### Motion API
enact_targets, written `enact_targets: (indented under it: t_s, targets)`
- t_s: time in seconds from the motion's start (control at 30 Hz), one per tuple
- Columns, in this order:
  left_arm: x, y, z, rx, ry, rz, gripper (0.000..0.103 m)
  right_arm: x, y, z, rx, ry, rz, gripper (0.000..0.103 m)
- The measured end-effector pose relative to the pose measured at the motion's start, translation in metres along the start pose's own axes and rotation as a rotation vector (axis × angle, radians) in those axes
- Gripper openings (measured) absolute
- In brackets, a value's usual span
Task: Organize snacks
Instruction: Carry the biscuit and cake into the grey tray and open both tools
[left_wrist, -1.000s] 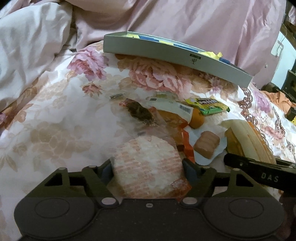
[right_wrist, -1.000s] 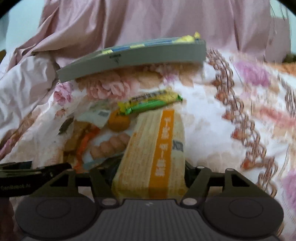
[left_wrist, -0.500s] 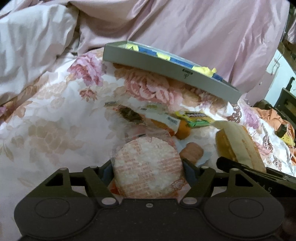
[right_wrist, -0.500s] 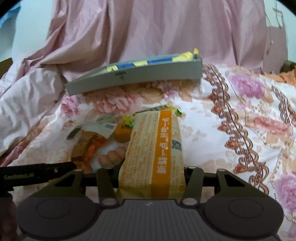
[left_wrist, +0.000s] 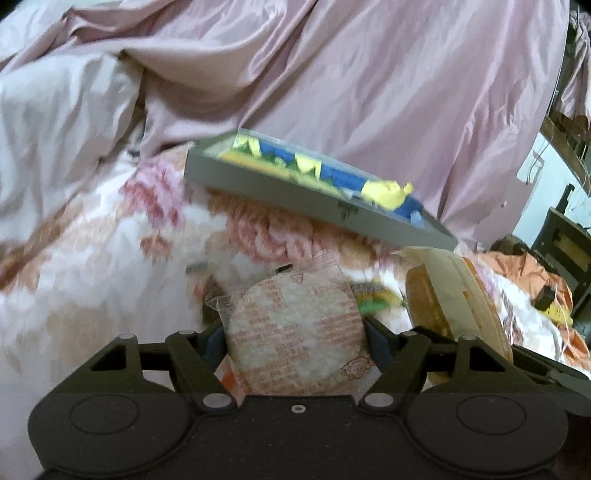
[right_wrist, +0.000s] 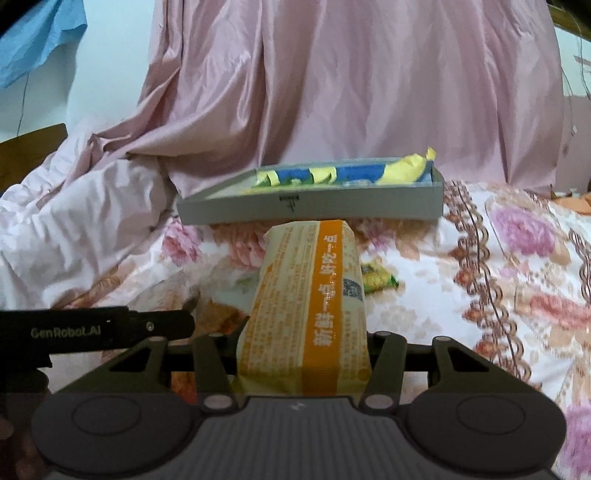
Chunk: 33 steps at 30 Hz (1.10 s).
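Our left tongs (left_wrist: 295, 332) clamp the round rice cracker pack (left_wrist: 293, 328); our right tongs (right_wrist: 301, 354), just squeezed tighter, grip the orange-striped bread pack (right_wrist: 310, 314). Both hang above the floral bed (right_wrist: 517, 295). We judge we're mid-carry: next, over the grey tray's (right_wrist: 314, 208) rim, 2 releases inside.

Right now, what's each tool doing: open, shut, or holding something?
Left tool: shut on the round rice cracker packet.
Right tool: jaws have just been closing; shut on the long orange-striped bread packet.
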<state>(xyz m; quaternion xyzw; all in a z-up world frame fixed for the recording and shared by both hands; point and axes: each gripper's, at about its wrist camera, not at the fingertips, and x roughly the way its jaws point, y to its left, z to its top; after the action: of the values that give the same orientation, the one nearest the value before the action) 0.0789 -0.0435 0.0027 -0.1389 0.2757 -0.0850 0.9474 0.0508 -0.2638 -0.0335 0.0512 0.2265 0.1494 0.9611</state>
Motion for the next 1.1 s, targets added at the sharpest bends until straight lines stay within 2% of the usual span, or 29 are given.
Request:
enact_targets:
  t_s: [0.27, 0.67, 0.9, 1.1]
  targets:
    - [0.028, -0.011, 0.057, 0.019, -0.083, 0.011, 0.076, 0.012, -0.022, 0.042, -0.035, -0.069, 0.000, 0.055]
    - [0.093, -0.014, 0.136, -0.040, -0.105, 0.029, 0.076, 0.053, -0.052, 0.113, -0.105, -0.081, -0.049, 0.055]
    - [0.128, -0.014, 0.153, -0.044, -0.109, 0.028, 0.076, 0.094, -0.072, 0.143, -0.059, -0.087, -0.096, 0.055]
    - [0.162, -0.018, 0.155, -0.035, -0.083, 0.033, 0.076, 0.125, -0.093, 0.145, -0.013, -0.114, -0.143, 0.055]
